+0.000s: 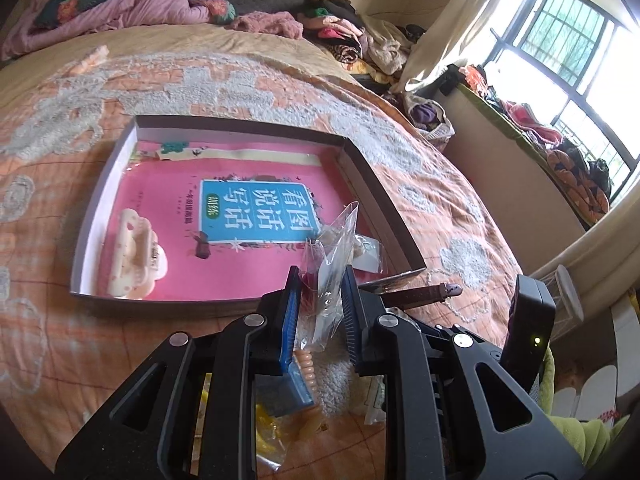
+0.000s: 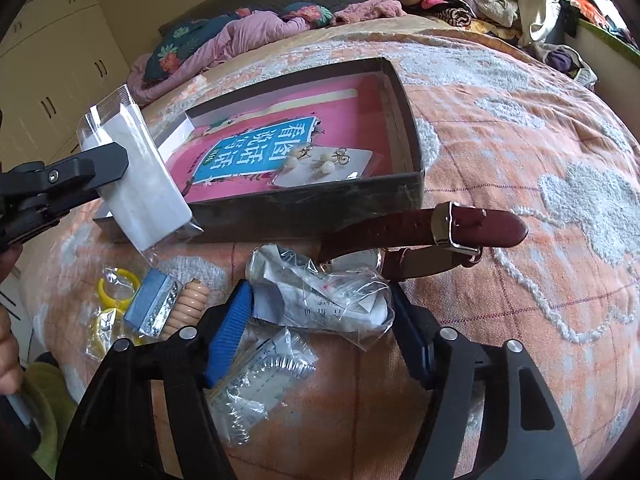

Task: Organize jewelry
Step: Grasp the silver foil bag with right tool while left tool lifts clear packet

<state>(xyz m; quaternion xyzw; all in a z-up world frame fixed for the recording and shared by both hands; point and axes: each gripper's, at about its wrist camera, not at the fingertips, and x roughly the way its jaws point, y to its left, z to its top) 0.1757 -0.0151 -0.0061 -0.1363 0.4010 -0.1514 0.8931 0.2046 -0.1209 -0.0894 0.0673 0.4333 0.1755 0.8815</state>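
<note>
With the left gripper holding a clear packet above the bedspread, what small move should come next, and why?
Probably carry the clear plastic packet with the white card over the shallow cardboard box lined with a pink book and release it there. The left gripper is shut on the packet, clear of the bedspread; the pearl earring card and a cream hair claw already lie inside the box.

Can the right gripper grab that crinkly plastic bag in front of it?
Probably yes. The right gripper has its jaws open on either side of the crumpled clear plastic bag with paper inside, and nothing lies on top of it. The brown leather watch only sits close behind.
</note>
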